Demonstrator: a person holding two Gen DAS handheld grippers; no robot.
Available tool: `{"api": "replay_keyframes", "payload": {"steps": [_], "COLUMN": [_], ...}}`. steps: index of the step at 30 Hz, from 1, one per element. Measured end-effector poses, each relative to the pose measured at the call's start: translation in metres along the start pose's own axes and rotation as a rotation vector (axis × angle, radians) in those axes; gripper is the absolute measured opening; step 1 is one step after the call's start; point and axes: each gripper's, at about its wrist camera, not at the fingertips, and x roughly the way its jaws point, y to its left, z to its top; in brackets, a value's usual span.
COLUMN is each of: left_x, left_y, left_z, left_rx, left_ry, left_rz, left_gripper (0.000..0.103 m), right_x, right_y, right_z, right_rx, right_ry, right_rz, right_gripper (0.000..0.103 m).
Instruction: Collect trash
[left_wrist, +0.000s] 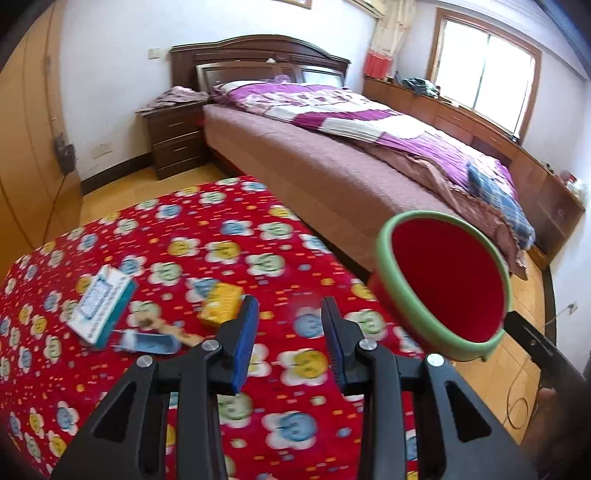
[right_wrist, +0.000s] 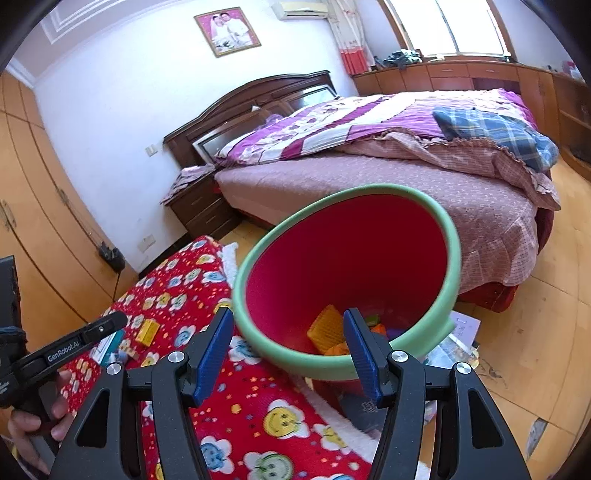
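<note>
A red trash bin with a green rim (right_wrist: 347, 266) stands tilted at the right edge of the red flowered table; it also shows in the left wrist view (left_wrist: 443, 284). Yellow and orange trash (right_wrist: 327, 328) lies inside it. My right gripper (right_wrist: 288, 350) is open, its jaws on either side of the bin's near rim, not closed on it. My left gripper (left_wrist: 288, 325) is open and empty above the table. In front of it lie a yellow box (left_wrist: 219, 304), a white and teal box (left_wrist: 101, 306), a blue wrapper (left_wrist: 151, 341) and a small brown scrap (left_wrist: 162, 325).
The table carries a red flowered cloth (left_wrist: 229, 240). A bed (left_wrist: 369, 147) with a purple quilt stands behind, a dark nightstand (left_wrist: 177, 136) beside it. Papers (right_wrist: 458, 339) lie on the wooden floor by the bin. Wardrobe doors (right_wrist: 33, 206) line the left wall.
</note>
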Motion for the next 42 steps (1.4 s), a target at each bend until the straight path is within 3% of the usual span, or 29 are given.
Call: {"api": "replay_keyframes", "payload": {"steps": [16, 20, 23, 27, 31, 37, 42], "left_x": [0.007, 0.013, 0.019, 0.027, 0.038, 0.047, 0.056], "left_y": [0.113, 0.135, 0.149, 0.165, 0.173, 0.176, 0.188], "left_z": [-0.010, -0.012, -0.013, -0.014, -0.016, -0.013, -0.010], "left_rx": [-0.124, -0.139, -0.154, -0.178, -0.177, -0.142, -0.179], "left_ry": [0.037, 0.055, 0.069, 0.091, 0.103, 0.088, 0.106], "left_rz": [0.140, 0.171, 0.182, 0.180, 0.194, 0.231, 0.238], "left_gripper": [0.035, 0.049, 0.049, 0.049, 0.064, 0.064, 0.064], "right_x": [0.023, 0.030, 0.035, 0.040, 0.045, 0.054, 0.062], "right_y": [0.047, 0.058, 0.068, 0.077, 0.084, 0.092, 0.102], "right_z": [-0.018, -0.023, -0.027, -0.031, -0.033, -0.034, -0.037], "right_rx": [-0.073, -0.089, -0.105, -0.119, -0.131, -0.146, -0.164], "right_ry": [0.081, 0.105, 0.124, 0.141, 0.154, 0.176, 0.190], "right_rz": [0.007, 0.009, 0.009, 0.008, 0.000, -0.005, 0.002], "right_gripper": [0.063, 0.063, 0.063, 0.063, 0.063, 0.063, 0.063]}}
